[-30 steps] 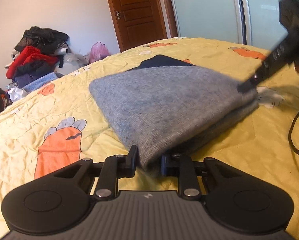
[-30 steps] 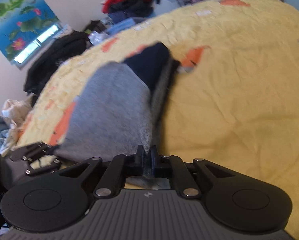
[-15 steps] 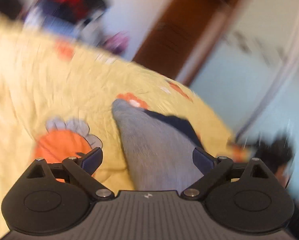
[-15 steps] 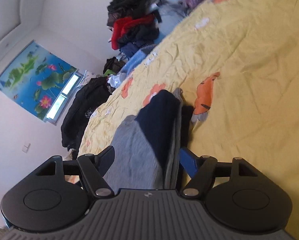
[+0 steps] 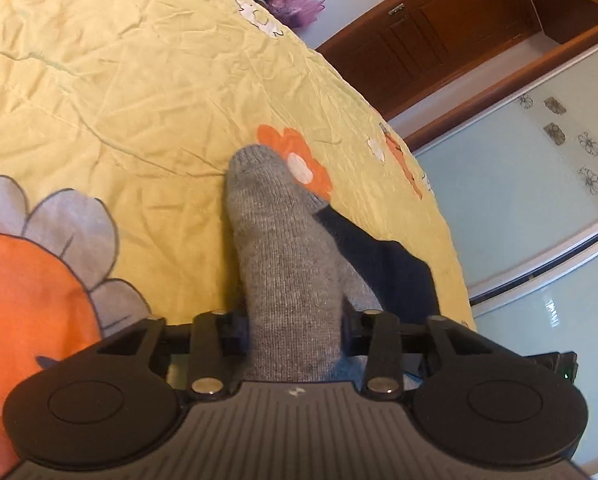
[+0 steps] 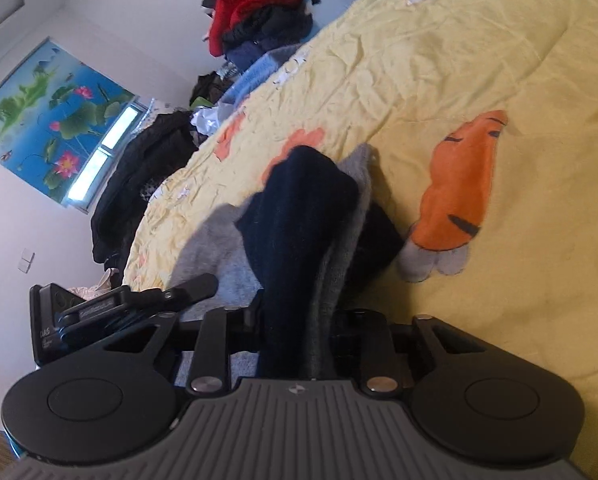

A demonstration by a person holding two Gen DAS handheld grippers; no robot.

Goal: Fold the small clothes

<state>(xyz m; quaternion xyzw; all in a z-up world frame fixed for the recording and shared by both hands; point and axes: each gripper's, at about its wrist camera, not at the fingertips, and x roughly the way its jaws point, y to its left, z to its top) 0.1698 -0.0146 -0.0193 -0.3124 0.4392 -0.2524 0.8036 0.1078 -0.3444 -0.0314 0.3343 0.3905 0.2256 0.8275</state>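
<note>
A folded grey knitted garment with a navy part lies on the yellow flowered bedspread. My left gripper is closing its jaws on the grey fold, which fills the gap, and both pads touch it. In the right wrist view the same garment shows its navy layer over grey. My right gripper is closing on the navy and grey layers at the other end, and the cloth is pinched between its pads. The left gripper shows at the left of that view.
A pile of red, black and blue clothes and dark garments lie past the bed's far edge. A wooden door, a glass sliding door and a purple bag stand beyond the bed. Bare bedspread surrounds the garment.
Both grippers let go of the garment's edge, opened wide, shifted along the fold and came in on it again. The left view has rolled strongly.
</note>
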